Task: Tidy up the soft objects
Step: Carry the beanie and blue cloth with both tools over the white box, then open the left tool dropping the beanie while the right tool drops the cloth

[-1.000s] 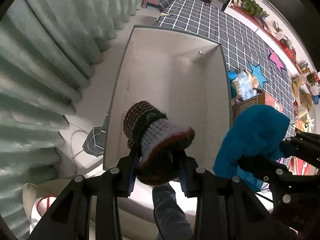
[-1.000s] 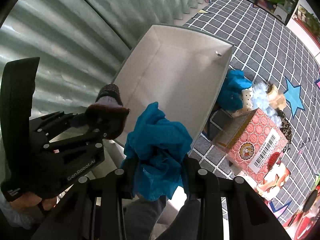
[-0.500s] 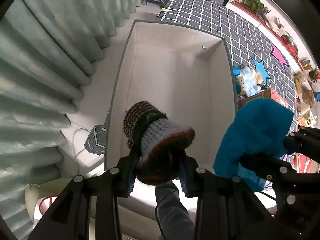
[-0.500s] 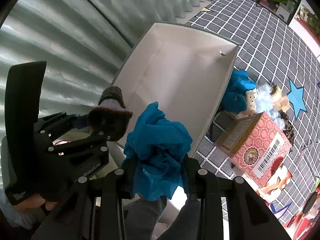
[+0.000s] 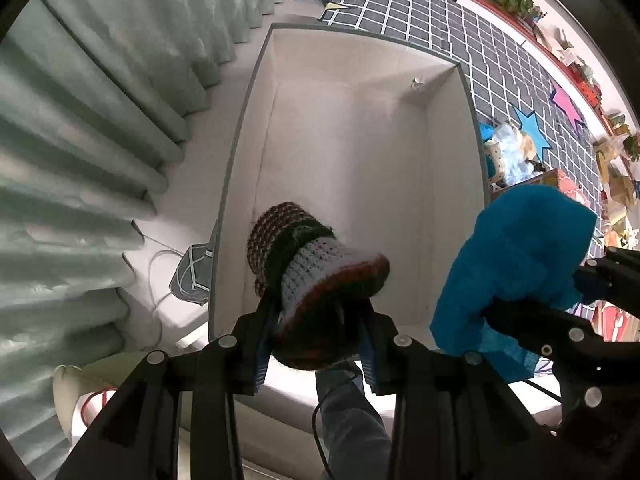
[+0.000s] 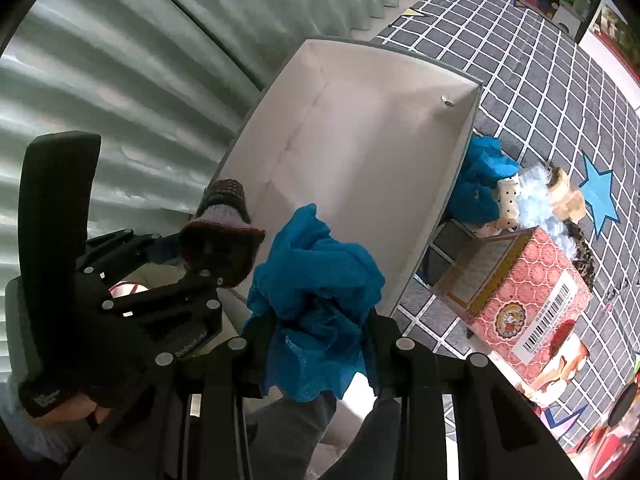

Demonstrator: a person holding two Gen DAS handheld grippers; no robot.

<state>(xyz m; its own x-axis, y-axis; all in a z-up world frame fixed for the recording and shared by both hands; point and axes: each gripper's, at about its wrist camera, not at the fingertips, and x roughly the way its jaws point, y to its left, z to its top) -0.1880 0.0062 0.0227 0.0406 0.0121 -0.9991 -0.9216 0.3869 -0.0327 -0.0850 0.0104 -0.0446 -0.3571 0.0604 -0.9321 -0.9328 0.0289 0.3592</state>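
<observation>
Grey checked rug (image 5: 472,24) under white box (image 5: 360,168), curtain (image 5: 100,100) beside.

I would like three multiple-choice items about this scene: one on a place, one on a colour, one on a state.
1. Where is the knitted hat?
A. on the floor mat
B. between the left gripper's fingers, above the white box
C. on the bottom of the box

2. What colour is the cloth in the right gripper?
A. blue
B. yellow
C. white

3. What is inside the white box?
A. many toys
B. water
C. almost nothing

Answers:
1 B, the left gripper pinches the knitted hat over the white box.
2 A, the cloth in the right gripper is blue.
3 C, the bottom is bare.
</observation>
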